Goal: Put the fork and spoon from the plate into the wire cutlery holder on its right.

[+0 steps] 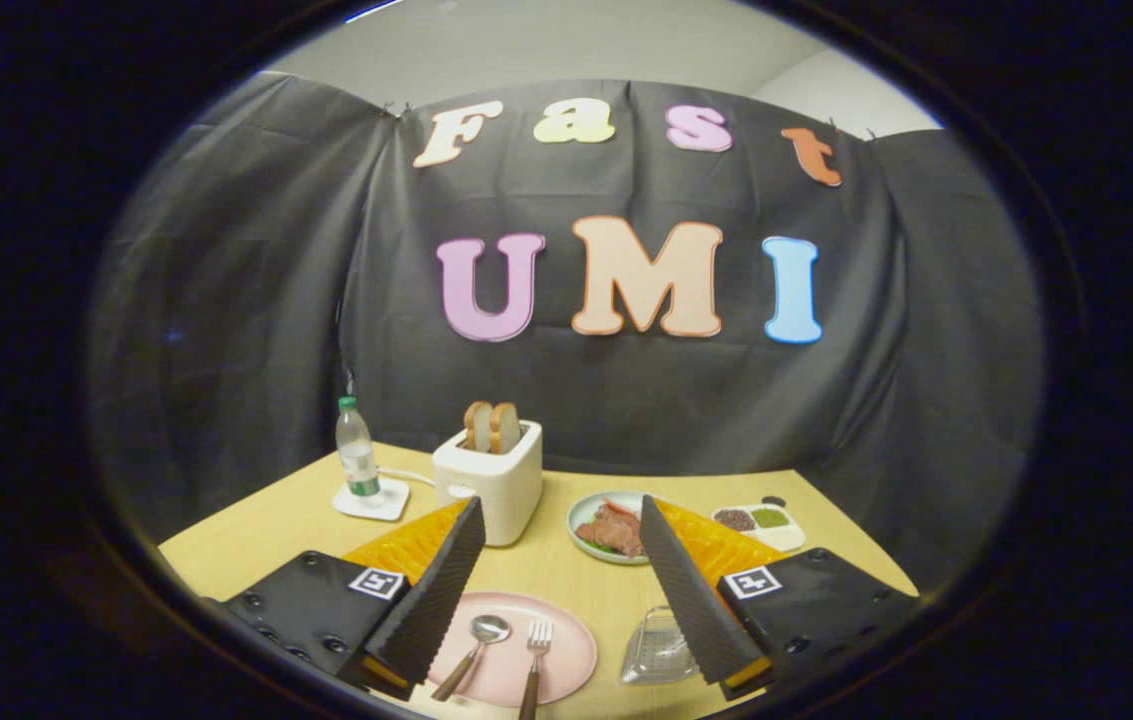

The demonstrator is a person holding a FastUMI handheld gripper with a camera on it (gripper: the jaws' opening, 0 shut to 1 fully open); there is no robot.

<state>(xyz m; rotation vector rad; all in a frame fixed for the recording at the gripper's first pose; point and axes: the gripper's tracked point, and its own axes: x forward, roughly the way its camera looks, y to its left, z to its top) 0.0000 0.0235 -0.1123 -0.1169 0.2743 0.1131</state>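
A pink plate [536, 650] is seen on a pale yellow wood-toned surface [566, 575]. Brown handles are borne by the silver spoon [471, 650] and fork [533, 660]. The toaster [488, 485] is white, the bottle [357, 455] green-capped.

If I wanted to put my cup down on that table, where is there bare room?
Bare tabletop lies beside the water bottle, and a strip runs between the toaster and food plate. It is crowded near the open gripper: pink plate with spoon and fork, wire holder alongside.
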